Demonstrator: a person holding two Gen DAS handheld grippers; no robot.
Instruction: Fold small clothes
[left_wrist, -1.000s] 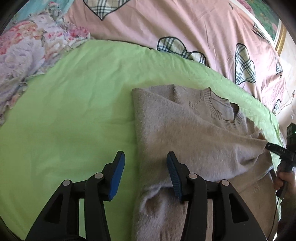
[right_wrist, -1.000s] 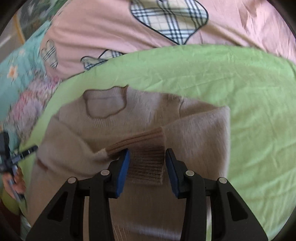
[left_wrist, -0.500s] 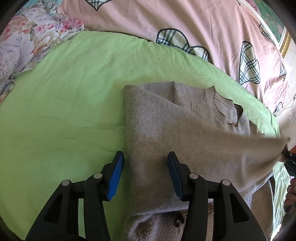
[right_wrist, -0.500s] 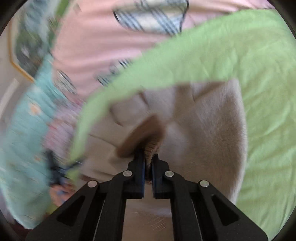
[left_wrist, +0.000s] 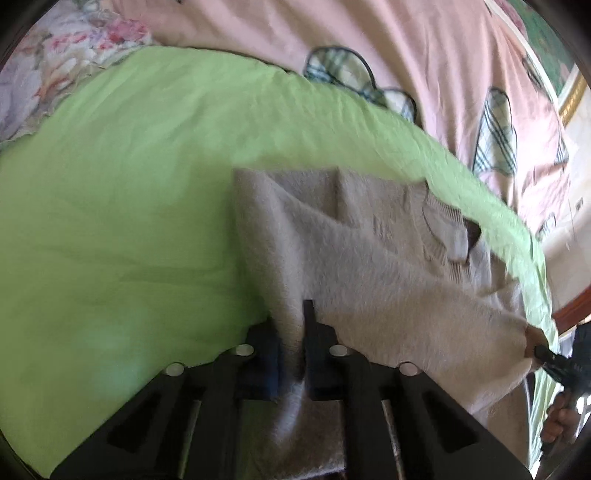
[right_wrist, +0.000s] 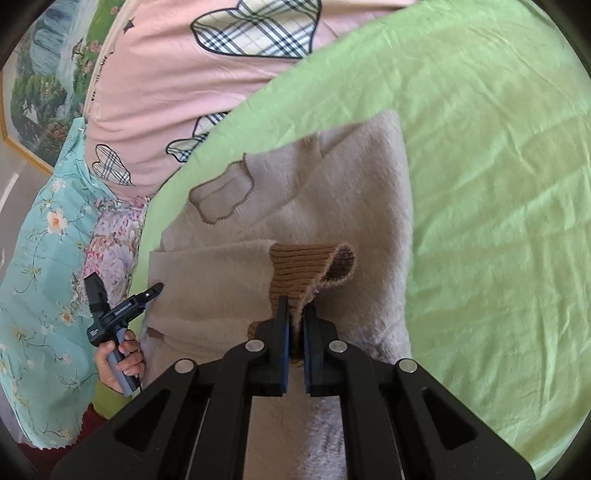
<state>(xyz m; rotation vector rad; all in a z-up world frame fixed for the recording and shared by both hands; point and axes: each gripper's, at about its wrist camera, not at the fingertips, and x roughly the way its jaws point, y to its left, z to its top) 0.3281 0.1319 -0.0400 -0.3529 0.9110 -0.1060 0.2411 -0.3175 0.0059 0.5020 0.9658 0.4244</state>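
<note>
A home bedroom: pink heart-patterned quilt (right_wrist: 177, 92), floral bedding (left_wrist: 55, 66) and framed landscape painting (right_wrist: 44, 92).

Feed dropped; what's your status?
Left gripper shut on sweater edge. Right gripper shut on brown cuff, sleeve lifted. Nothing in the way.

A small fuzzy beige knit sweater (right_wrist: 332, 206) lies on the green sheet, its ribbed round neckline (left_wrist: 447, 236) toward the pink quilt. One side is folded inward over the body. Its sleeve stretches across the front, and the brown ribbed cuff (right_wrist: 299, 269) is lifted and curled over, showing its inside.
</note>
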